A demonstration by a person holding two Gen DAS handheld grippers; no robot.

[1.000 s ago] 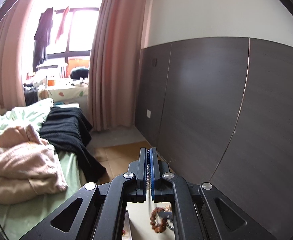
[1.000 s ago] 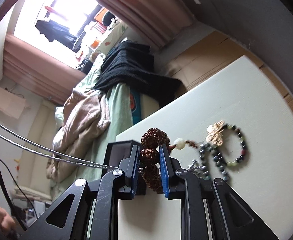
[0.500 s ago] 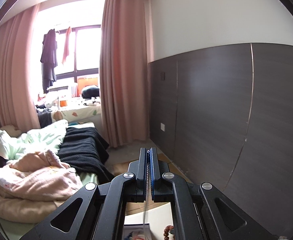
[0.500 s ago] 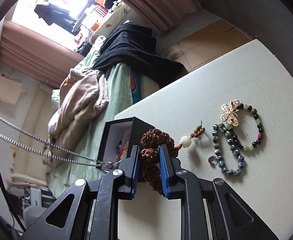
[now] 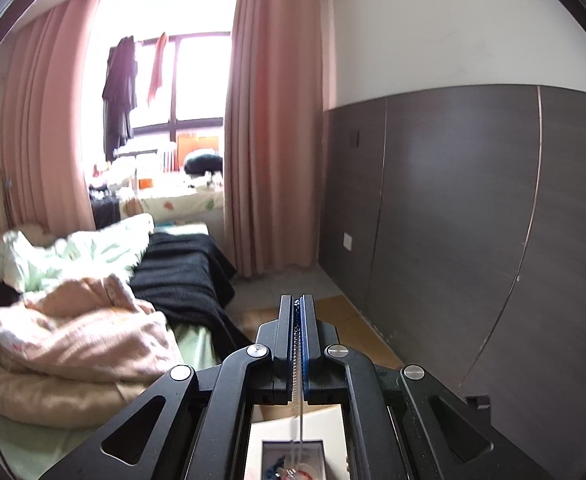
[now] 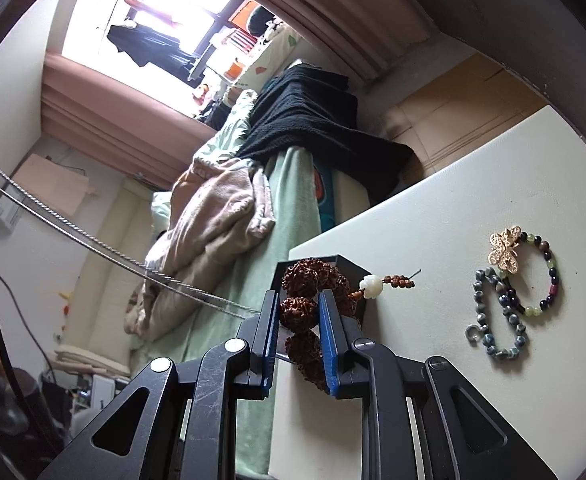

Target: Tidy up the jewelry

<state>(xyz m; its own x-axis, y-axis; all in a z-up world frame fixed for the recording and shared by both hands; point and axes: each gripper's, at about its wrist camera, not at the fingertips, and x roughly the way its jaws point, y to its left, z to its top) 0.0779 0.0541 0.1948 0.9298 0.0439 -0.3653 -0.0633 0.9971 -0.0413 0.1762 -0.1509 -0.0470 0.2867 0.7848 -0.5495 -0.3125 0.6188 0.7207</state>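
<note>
My right gripper [image 6: 299,298] is shut on a brown rudraksha bead bracelet [image 6: 311,276] with a white bead and tassel, holding it above the black jewelry box [image 6: 353,268] at the white table's near-left edge. My left gripper [image 5: 298,304] is shut on a thin silver chain [image 5: 298,368] that hangs down into the open box [image 5: 293,460] below it. The same chain [image 6: 93,238] runs taut across the left of the right wrist view. A dark beaded bracelet [image 6: 493,320] and a multicolour bracelet with a gold butterfly charm [image 6: 505,248] lie on the table to the right.
The white table [image 6: 473,200] stands beside a bed with pink and green bedding [image 6: 221,216] and a black blanket [image 6: 313,120]. A dark panelled wall [image 5: 473,220], pink curtains [image 5: 269,120] and a bright window lie beyond.
My left gripper has risen and tilted up, pulling the chain taut; the box now shows beneath it. My right gripper has lifted with the brown bracelet and drawn back from the table.
</note>
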